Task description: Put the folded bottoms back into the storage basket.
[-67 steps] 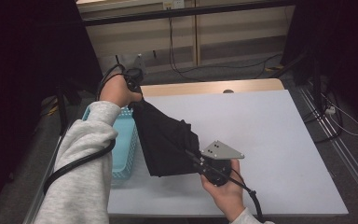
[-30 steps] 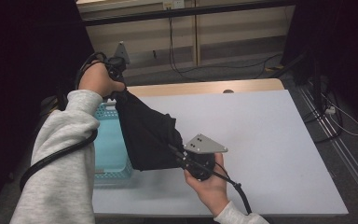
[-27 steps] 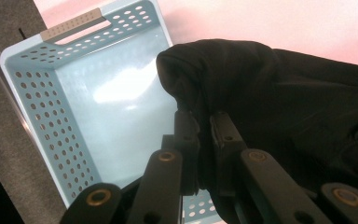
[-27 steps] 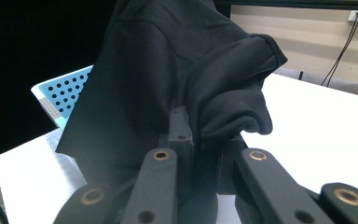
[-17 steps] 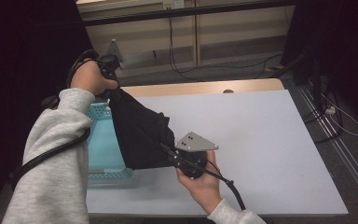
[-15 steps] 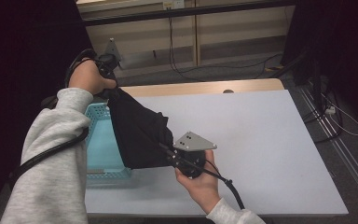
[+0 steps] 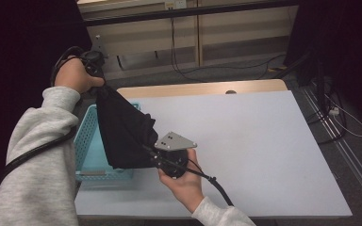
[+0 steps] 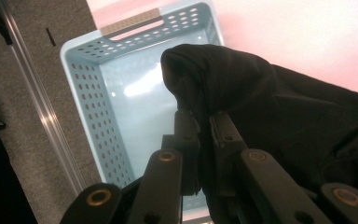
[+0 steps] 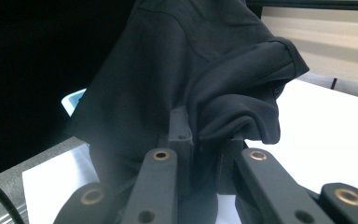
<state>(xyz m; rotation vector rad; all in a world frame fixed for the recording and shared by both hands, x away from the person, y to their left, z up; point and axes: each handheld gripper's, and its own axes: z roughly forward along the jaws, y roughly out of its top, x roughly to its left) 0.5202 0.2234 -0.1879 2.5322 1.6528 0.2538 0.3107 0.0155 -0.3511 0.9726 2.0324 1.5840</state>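
Both jaws pinched shut on the black garment (image 7: 122, 132) over the blue basket (image 7: 86, 141), could snag the rim or slip.

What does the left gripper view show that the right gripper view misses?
Left gripper view: the inside of the light blue basket, bare, with perforated walls and a handle slot, seen from above, plus grey floor beside it; the left gripper is shut on a bunched fold of the black garment.

Right gripper view: the garment's hemmed edge, hanging in folds, a wall behind, and the right gripper shut on the cloth; of the basket just a corner.

Both: black jaws clamped on the same black garment, and the white table.
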